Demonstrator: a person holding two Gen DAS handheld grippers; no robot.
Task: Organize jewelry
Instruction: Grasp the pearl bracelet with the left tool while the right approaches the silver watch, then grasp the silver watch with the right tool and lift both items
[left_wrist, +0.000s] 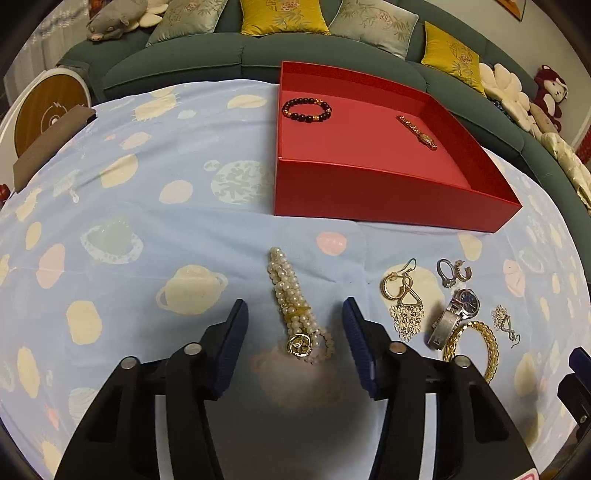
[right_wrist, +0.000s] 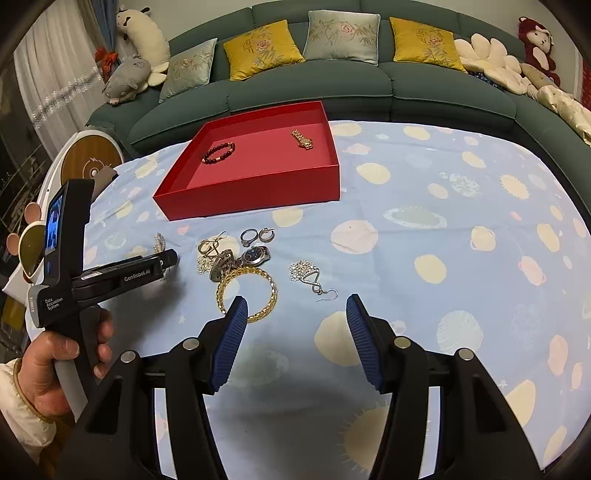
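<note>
A red tray (left_wrist: 388, 192) (right_wrist: 251, 190) holds a dark bead bracelet (left_wrist: 306, 110) (right_wrist: 218, 151) and a gold watch (left_wrist: 417, 132) (right_wrist: 302, 139). My left gripper (left_wrist: 294, 314) is open, its jaws on either side of a pearl bracelet (left_wrist: 295, 306) with a gold charm on the cloth. Right of it lie gold earrings (left_wrist: 400, 291), rings (left_wrist: 452, 273), a silver watch (left_wrist: 458, 310) (right_wrist: 255, 254) and a gold chain bangle (left_wrist: 476, 341) (right_wrist: 247, 291). My right gripper (right_wrist: 297, 310) is open and empty, just right of the bangle, near a silver earring (right_wrist: 310, 277).
A blue planet-print cloth (right_wrist: 443, 221) covers the table. A green sofa (right_wrist: 332, 85) with cushions and plush toys stands behind it. A round white and wood object (left_wrist: 48, 107) is at the far left. The left handheld device (right_wrist: 92, 273) shows in the right wrist view.
</note>
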